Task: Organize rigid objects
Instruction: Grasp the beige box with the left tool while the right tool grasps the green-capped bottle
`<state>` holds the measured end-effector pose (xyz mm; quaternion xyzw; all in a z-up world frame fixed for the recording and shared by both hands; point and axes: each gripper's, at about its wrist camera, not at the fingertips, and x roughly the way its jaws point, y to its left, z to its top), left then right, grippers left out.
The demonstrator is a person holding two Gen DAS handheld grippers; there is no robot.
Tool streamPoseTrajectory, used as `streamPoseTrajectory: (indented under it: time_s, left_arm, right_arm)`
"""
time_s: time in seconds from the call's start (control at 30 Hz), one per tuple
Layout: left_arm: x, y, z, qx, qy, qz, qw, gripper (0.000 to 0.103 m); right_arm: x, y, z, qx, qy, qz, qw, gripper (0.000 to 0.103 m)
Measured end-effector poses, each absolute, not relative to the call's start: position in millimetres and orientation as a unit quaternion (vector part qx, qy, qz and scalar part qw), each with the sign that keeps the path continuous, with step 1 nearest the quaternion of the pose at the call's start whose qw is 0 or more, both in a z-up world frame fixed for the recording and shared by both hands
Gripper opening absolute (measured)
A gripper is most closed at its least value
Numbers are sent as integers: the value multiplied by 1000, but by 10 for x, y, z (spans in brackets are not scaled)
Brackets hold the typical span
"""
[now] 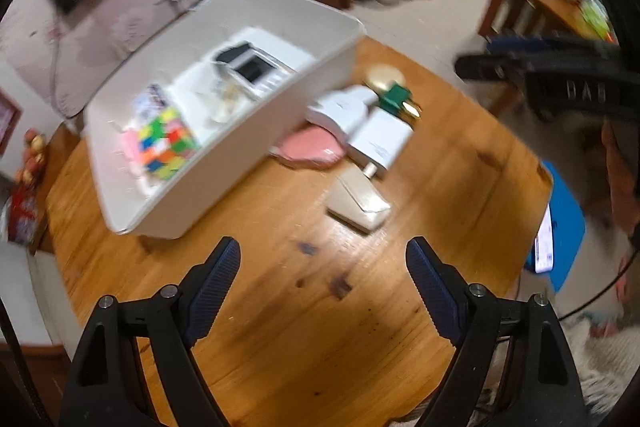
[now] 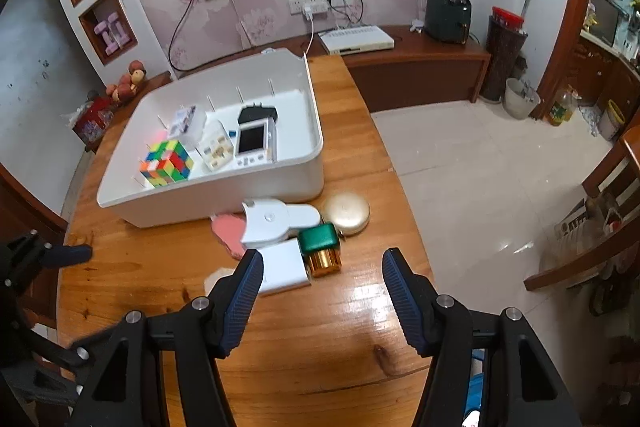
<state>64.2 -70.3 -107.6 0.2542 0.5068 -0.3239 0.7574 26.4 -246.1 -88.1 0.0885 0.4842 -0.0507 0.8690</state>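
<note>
A white bin (image 2: 224,195) on the wooden table (image 2: 320,367) holds a colourful cube (image 2: 166,163), a white device with a dark screen (image 2: 252,143), a black adapter (image 2: 258,114) and small boxes. In front of it lie a white stapler-like item (image 2: 276,221), a pink piece (image 2: 228,233), a green-and-gold box (image 2: 320,247), a gold round case (image 2: 347,213) and a white block (image 2: 282,269). My right gripper (image 2: 322,285) is open just before the green box. My left gripper (image 1: 322,275) is open over bare wood, short of a beige pouch (image 1: 358,203). The bin (image 1: 240,147) also shows there.
The table's right edge drops to a tiled floor (image 2: 480,167). A low wooden cabinet (image 2: 416,71) with a router and a dark appliance stands behind. A blue item (image 1: 560,227) sits at the table's right edge in the left wrist view.
</note>
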Motion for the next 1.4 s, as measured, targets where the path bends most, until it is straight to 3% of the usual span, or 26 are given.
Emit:
streamPoseTrajectory:
  time_s: [0.57,1.07,1.17,1.23,1.4]
  left_arm:
    - [804,-1175,-1904,383,476,-407,679,87]
    - [879,-1341,-2014,354,476,-428,682,86]
    - [924,-1380,-1981,337,482,-432,684,80]
    - [969,-1373,-1975,322,489,-435,684,67]
    - [929,-1317,-1954,300,498,-418,698,66]
  right_arm:
    - [490,-2678,-1491,136,515,-44,845,63]
    - [760,-2667,-1792,147,527,-44,836,63]
    - [808,-2661,-1844,154,528,-37,834,63]
    - [831,-2657,-1871,158,529,-32,833,63]
    - [858,-2680,-1890,176,523,-15,834,60]
